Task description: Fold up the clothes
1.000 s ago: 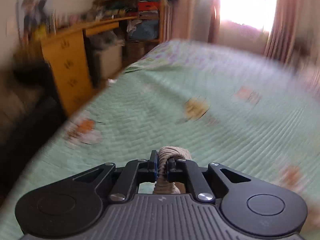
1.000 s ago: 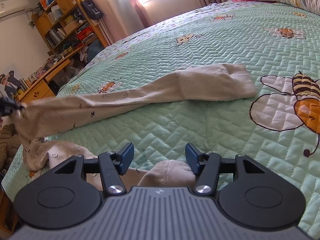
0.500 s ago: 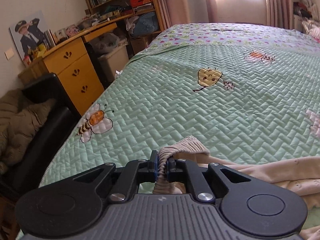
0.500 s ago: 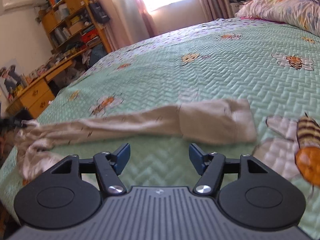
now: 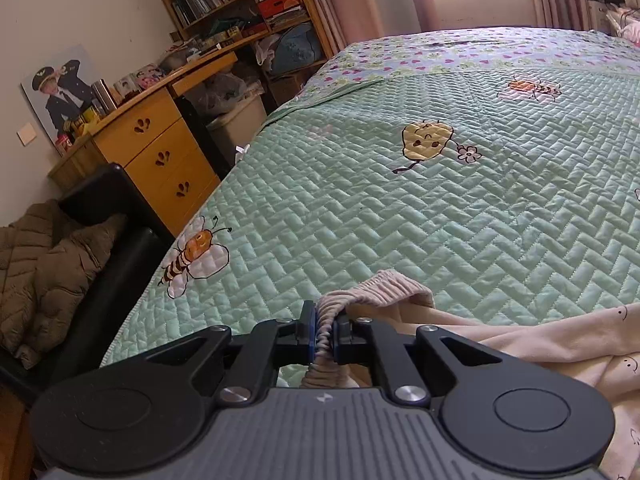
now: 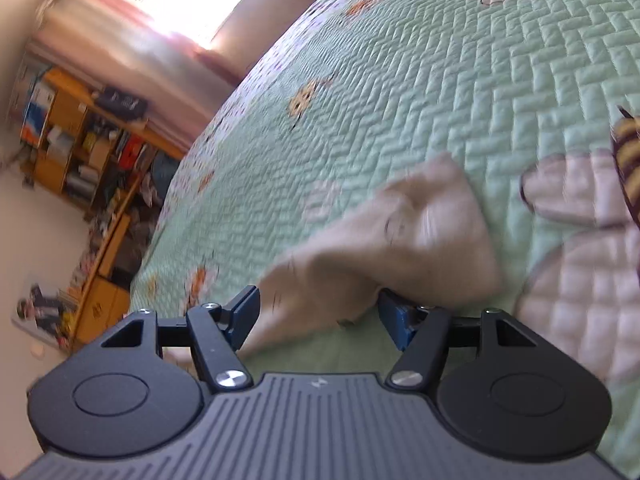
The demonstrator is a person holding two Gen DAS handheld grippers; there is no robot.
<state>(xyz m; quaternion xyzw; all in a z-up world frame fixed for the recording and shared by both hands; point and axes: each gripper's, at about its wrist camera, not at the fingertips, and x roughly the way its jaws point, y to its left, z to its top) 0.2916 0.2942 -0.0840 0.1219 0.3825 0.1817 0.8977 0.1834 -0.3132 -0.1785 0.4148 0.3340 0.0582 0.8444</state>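
Left wrist cam is sitting low over the bed [image 5: 460, 208], looking along it toward desk [image 5: 160, 136] and window. Right wrist cam is rolled, blurred, hovering close above the beige garment [image 6: 400, 232]. Both are sharing the green quilt, bookshelf [image 6: 80, 140], garment.

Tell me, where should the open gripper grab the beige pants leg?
Probably at the cuff end of the beige pants leg, the wide flat end lying on the green quilt. The right gripper has its jaws open just in front of it, so come in low, along the quilt, and pinch that edge. The left gripper already clamps the ribbed waistband.
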